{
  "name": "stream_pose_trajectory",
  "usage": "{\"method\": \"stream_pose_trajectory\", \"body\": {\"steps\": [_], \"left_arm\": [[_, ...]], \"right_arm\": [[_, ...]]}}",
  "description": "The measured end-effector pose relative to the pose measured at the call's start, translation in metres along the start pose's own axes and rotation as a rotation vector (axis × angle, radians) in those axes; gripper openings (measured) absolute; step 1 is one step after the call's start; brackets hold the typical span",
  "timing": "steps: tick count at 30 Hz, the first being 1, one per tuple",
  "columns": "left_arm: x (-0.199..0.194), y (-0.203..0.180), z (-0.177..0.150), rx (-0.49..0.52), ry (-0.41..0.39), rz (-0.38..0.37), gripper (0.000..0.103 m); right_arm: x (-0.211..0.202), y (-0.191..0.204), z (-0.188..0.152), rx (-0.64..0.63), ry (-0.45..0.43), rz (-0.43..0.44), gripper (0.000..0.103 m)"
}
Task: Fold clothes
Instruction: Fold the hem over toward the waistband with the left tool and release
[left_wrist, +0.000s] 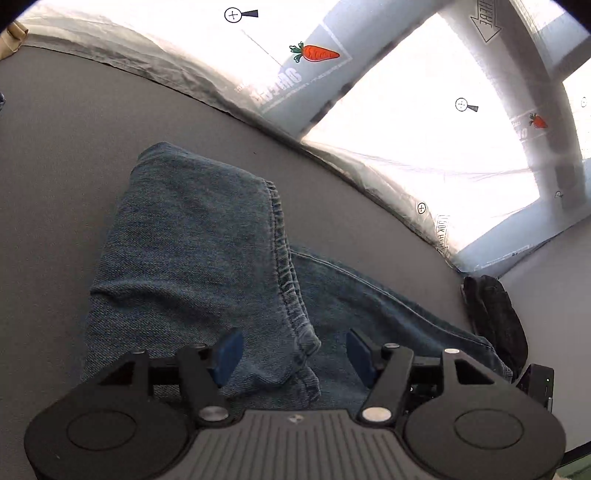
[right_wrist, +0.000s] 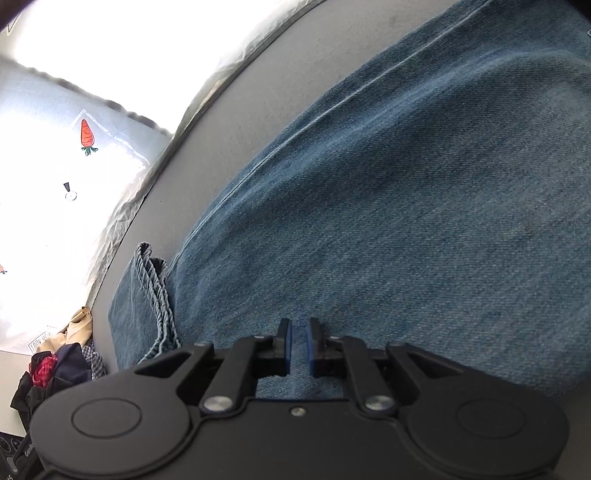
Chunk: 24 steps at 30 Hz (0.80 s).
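Blue jeans (left_wrist: 192, 243) lie folded over on a grey table (left_wrist: 55, 147). A leg hem (left_wrist: 291, 295) runs down the top layer toward my left gripper (left_wrist: 293, 350), which is open just above the hem corner with nothing between its blue pads. In the right wrist view the jeans (right_wrist: 388, 203) fill most of the frame, with stacked hems (right_wrist: 157, 295) at the left. My right gripper (right_wrist: 298, 343) sits low over the denim, its fingers nearly together with a narrow gap; whether cloth is pinched is unclear.
A plastic-covered window with carrot stickers (left_wrist: 317, 53) borders the table's far edge. A dark garment (left_wrist: 495, 317) lies at the table's right end. A pile of other clothes (right_wrist: 62, 365) sits beyond the table edge in the right wrist view.
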<state>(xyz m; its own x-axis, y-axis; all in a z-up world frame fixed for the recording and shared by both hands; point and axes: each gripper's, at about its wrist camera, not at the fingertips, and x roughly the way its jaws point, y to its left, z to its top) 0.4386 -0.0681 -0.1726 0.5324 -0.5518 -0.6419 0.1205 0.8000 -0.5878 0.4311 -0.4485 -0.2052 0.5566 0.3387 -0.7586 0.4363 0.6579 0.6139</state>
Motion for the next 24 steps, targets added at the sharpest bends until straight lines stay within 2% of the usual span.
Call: {"method": "stream_pose_trajectory", "body": {"steps": [1,4,6,7,9,11,13,17,21,23,24], "left_arm": [[-0.007,0.002,0.002,-0.003,-0.021,0.004,0.067],[-0.024,0.017,0.009,-0.072,-0.098,0.094,0.068],[-0.027,0.034,0.013,-0.119,-0.120,0.160,0.068],[-0.026,0.041,0.014,-0.127,-0.110,0.199,0.068],[-0.021,0.052,0.015,-0.117,-0.067,0.285,0.066],[-0.014,0.060,0.014,-0.097,-0.017,0.339,0.066],[-0.010,0.068,0.010,-0.102,0.029,0.353,0.066],[-0.006,0.064,0.004,-0.033,0.034,0.380,0.067],[0.001,0.056,0.005,0.014,0.055,0.391,0.081],[0.004,0.053,0.004,0.038,0.059,0.402,0.083],[0.005,0.051,0.003,0.049,0.060,0.408,0.084]], "right_arm": [[0.001,0.002,0.000,-0.001,0.004,0.003,0.019],[0.006,0.009,-0.001,0.002,0.039,0.043,0.020],[0.014,0.014,-0.001,0.017,0.065,0.084,0.020],[0.018,0.016,-0.001,0.024,0.079,0.104,0.020],[0.030,0.016,0.000,0.124,0.129,0.207,0.020],[0.042,0.018,0.001,0.193,0.166,0.284,0.021],[0.054,0.030,0.003,0.154,0.189,0.274,0.023],[0.074,0.057,0.007,0.051,0.243,0.210,0.026],[0.090,0.084,0.011,-0.060,0.261,0.202,0.029],[0.094,0.092,0.012,-0.101,0.275,0.205,0.036],[0.095,0.096,0.013,-0.120,0.283,0.211,0.044]]}}
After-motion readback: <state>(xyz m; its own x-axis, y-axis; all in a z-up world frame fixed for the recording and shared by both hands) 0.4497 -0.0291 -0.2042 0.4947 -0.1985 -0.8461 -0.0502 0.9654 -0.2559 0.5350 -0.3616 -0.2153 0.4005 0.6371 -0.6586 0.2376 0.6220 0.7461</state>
